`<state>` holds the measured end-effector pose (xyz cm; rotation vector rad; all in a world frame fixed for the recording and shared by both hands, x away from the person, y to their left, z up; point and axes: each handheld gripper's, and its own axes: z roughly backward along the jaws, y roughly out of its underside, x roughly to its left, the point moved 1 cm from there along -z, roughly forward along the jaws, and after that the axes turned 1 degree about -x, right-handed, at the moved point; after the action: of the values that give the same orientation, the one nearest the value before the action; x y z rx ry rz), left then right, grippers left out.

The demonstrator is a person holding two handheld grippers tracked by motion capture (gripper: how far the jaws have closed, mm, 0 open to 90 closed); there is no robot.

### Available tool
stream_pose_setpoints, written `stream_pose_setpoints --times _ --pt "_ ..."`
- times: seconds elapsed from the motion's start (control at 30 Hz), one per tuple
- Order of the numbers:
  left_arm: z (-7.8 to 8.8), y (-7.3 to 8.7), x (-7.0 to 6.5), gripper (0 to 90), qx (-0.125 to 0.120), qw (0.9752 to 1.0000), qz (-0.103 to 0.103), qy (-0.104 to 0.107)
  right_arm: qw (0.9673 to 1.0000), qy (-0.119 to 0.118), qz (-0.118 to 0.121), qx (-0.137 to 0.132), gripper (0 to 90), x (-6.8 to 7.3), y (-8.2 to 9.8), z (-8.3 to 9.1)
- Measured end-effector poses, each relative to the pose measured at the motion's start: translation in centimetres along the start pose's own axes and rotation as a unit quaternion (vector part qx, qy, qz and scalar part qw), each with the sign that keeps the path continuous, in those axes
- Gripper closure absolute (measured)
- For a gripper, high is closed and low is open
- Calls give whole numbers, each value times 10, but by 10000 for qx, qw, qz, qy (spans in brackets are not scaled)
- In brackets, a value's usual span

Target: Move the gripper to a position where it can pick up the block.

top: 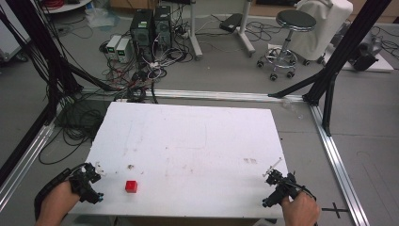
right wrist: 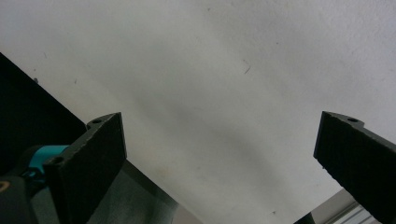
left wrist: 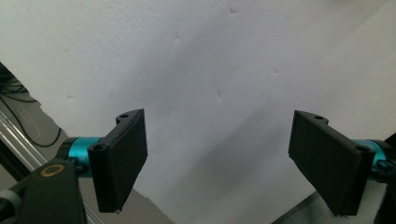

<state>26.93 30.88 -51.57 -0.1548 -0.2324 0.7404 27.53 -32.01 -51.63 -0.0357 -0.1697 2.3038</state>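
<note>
- A small red cube (top: pixel 131 186) sits near the front edge of a scuffed white foam-board table (top: pixel 197 141), just right of the left gripper (top: pixel 87 181) and well apart from the right gripper (top: pixel 277 181).
- Both grippers rest at the table's near corners, flat black jaws spread wide, gripping nothing.
- A round stool (top: pixel 295 21) stands beyond, among tangled cables (top: pixel 141 70).

Even, soft indoor light; faint diffuse shadows, slightly blurry, low-resolution pictures.

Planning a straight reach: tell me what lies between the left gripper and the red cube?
Nothing: in the high view, bare white table separates the left gripper from the red cube.
</note>
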Motion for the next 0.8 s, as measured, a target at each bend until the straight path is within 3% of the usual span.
stream_pose_setpoints --times 0.8 --pt "2 0 0 193 -12 10000 45 -65 10000 4 32 -75 15 1 -1 2"
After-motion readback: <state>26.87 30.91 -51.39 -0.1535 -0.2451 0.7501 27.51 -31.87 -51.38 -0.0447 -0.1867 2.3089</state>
